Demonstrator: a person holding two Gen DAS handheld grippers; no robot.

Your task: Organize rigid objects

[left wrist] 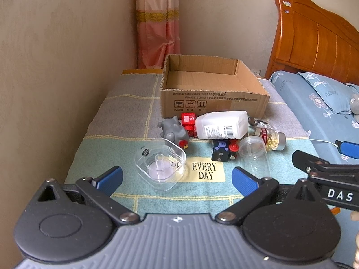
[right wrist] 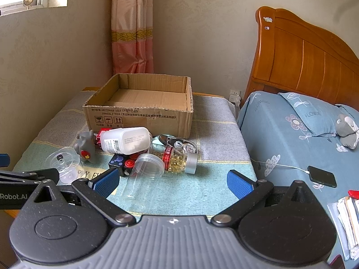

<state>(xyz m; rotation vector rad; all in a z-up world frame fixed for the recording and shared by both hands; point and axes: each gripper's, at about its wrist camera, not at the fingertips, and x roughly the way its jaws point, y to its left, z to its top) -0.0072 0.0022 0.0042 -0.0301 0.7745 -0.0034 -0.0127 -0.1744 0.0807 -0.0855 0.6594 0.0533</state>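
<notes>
An open empty cardboard box (left wrist: pixel 215 103) (right wrist: pixel 139 118) stands at the back of a blanket-covered table. In front of it lie a white bottle (left wrist: pixel 221 125) (right wrist: pixel 125 140), a grey toy (left wrist: pixel 174 132) (right wrist: pixel 85 144), a red cube (left wrist: pixel 188 120), a black cube (left wrist: pixel 221 151) (right wrist: pixel 120 162), a jar of yellow capsules (left wrist: pixel 271 139) (right wrist: pixel 179 160), a clear jar on its side (left wrist: pixel 254 154) (right wrist: pixel 145 174) and a clear square container (left wrist: pixel 160 165) (right wrist: pixel 64 164). My left gripper (left wrist: pixel 177 178) is open just short of the square container. My right gripper (right wrist: pixel 172 182) is open near the clear jar.
A bed (right wrist: pixel 291 139) with blue bedding and a wooden headboard (right wrist: pixel 303 62) stands to the right. A phone on a cable (right wrist: pixel 322 176) and a plush toy (right wrist: pixel 346 131) lie on it. Wall and curtain (right wrist: pixel 132 27) are behind the table.
</notes>
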